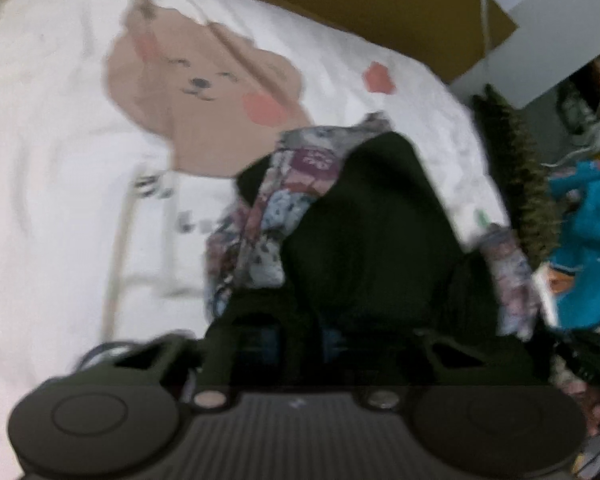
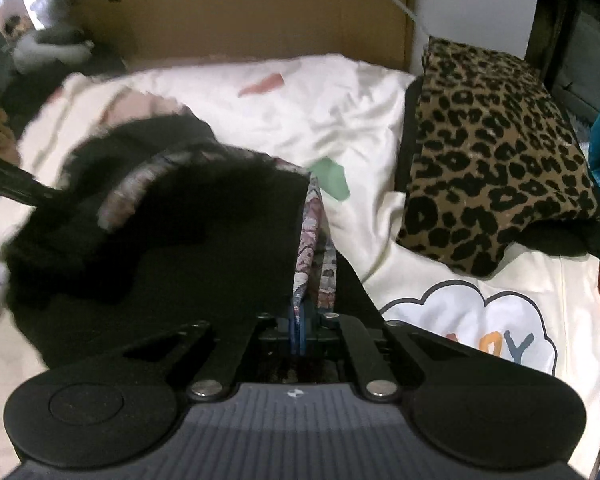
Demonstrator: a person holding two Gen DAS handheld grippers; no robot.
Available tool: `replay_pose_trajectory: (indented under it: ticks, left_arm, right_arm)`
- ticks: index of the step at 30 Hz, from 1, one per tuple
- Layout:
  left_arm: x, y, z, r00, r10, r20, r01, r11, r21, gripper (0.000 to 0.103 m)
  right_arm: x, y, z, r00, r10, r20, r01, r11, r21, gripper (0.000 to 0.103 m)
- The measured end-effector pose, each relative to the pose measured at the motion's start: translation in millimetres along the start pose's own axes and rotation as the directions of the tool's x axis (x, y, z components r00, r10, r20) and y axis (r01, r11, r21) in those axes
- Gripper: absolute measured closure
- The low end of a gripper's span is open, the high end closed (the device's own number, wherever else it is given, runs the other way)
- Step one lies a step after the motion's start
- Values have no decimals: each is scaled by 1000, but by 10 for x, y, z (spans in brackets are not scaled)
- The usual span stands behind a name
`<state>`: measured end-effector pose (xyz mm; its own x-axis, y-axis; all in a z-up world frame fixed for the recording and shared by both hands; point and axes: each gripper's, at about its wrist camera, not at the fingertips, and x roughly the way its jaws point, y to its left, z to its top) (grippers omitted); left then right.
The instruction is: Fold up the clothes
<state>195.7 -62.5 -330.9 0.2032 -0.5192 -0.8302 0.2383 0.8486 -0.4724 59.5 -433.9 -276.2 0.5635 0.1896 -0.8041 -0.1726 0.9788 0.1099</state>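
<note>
Fingers of the right gripper [image 2: 312, 248] pinched the black garment's [image 2: 188, 240] patterned hem; the left gripper [image 1: 340, 264] apparently clamped it too, over the bed [image 2: 360, 112]. Soft, limp cloth: grip edges.

Pretty clearly a bedroom at home. Everything sits on a bed with a white duvet [image 1: 40, 120] printed with a cartoon bear [image 1: 204, 96] and a cloud [image 2: 472, 320]. A leopard-print pillow [image 2: 496, 160] lies near the far right corner, cardboard [image 2: 260, 12] along the far edge, clothes piled around.
</note>
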Motion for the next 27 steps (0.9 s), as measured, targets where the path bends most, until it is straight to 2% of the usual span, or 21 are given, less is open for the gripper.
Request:
replay_pose_trajectory:
  ticks: [5, 9, 15, 19, 21, 24, 27]
  left_arm:
    - [166, -166, 101, 1000, 11, -9, -10, 998, 55, 86]
    - [183, -316, 215, 1000, -28, 0, 28, 996, 83, 88]
    - [34, -673, 537, 994, -97, 48, 89, 984, 153, 89]
    - [-126, -866, 850, 983, -125, 137, 97, 976, 197, 90]
    - [-148, -920, 962, 984, -111, 137, 81, 974, 210, 89]
    - [-144, -945, 1032, 992, -45, 116, 21, 979, 204, 81]
    - [-197, -860, 941, 992, -24, 121, 2, 984, 177, 62]
  right_arm:
    - [-241, 101, -44, 993, 113, 11, -114, 993, 33, 103]
    - [-335, 301, -114, 976, 216, 4, -216, 976, 15, 103]
    - [-454, 578, -123, 931, 363, 23, -363, 931, 16, 103]
    - [-501, 793, -105, 902, 430, 25, -430, 903, -12, 103]
    - [-500, 878, -99, 894, 448, 22, -448, 894, -24, 103]
    - [-496, 957, -90, 886, 464, 19, -463, 886, -26, 103]
    - [-494, 987, -72, 878, 479, 21, -478, 878, -23, 103]
